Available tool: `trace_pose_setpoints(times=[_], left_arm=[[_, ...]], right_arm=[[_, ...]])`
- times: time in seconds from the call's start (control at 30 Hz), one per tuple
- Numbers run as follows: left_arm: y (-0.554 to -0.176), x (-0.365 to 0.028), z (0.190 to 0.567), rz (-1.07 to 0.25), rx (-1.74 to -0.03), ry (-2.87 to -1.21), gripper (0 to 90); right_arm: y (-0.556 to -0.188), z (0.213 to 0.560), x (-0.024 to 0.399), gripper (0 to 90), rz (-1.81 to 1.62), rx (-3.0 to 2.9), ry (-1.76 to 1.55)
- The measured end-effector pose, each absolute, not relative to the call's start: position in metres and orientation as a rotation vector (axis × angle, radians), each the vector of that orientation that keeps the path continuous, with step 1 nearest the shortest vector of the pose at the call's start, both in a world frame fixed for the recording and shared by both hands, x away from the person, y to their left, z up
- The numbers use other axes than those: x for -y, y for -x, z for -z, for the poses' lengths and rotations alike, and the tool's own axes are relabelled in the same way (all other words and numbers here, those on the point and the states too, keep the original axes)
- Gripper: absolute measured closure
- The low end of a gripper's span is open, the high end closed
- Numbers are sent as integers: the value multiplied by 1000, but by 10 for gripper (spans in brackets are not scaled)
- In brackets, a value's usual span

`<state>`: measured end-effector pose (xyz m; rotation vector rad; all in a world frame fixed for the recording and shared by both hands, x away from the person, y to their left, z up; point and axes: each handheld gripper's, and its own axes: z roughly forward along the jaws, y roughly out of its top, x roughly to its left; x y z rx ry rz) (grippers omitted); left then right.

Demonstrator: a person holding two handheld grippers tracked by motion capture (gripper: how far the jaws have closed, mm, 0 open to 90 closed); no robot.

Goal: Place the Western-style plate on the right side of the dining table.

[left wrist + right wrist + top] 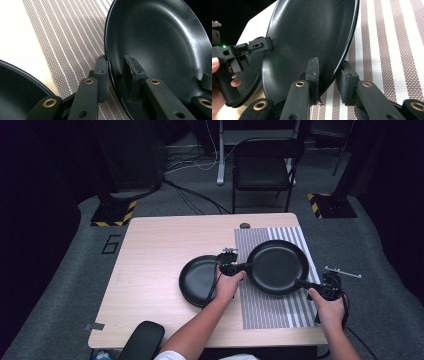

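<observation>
Both pans are black: the large pan [276, 266] my tongs pinch and the smaller pan [198, 280] beside it. The placemat [265, 307] is striped grey and white (brownish weave up close), on a pale wood-grain table [150, 255].

Larger pan [277, 266] right of smaller pan [197, 280]

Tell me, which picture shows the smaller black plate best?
The high view: the smaller black plate lies whole on the table. The left gripper view catches just its rim; the right gripper view shows a dark sliver behind the pan.
</observation>
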<state>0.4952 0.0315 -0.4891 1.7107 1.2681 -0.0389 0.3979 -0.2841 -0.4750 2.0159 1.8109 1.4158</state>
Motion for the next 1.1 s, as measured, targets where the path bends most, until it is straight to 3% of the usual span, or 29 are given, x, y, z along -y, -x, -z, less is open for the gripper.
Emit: trace_pose_setpoints(times=[1.1], left_arm=[[-501, -25, 498, 29, -1345, -1755, 722]], right_arm=[[-408, 484, 284, 730, -1383, -1840, -2037]])
